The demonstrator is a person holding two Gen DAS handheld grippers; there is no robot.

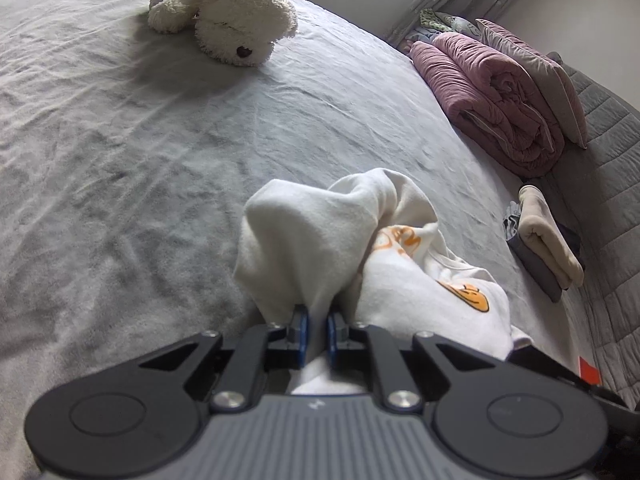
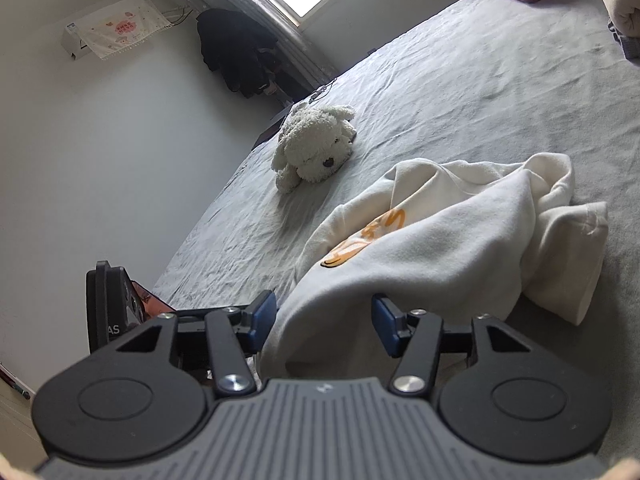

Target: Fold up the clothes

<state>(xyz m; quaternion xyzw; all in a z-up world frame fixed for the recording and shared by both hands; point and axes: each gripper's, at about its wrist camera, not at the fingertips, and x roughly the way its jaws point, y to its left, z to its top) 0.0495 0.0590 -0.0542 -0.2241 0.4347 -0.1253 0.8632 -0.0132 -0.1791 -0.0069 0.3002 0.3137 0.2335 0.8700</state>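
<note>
White sweatshirt (image 2: 448, 240): bunched mid-bed (image 1: 120, 160); soft, light, limp (slips when slack). Left gripper (image 1: 317, 330) pinches a fold; right gripper (image 2: 324, 322) open around cloth. Grip hems.

You have one crumpled cream sweatshirt with an orange print (image 1: 320, 240) and one fluffy white plush dog (image 1: 228, 16) on one bed with a wrinkled grey sheet (image 1: 120, 160). At the bed's edge you have one rolled pink quilt (image 1: 492, 92), one grey-pink pillow (image 1: 536, 68) and one small stack of folded clothes topped by a beige piece (image 1: 544, 236). Two black hand-held grippers with blue pads are yours, the left one (image 1: 317, 330) and the right one (image 2: 324, 320).
</note>
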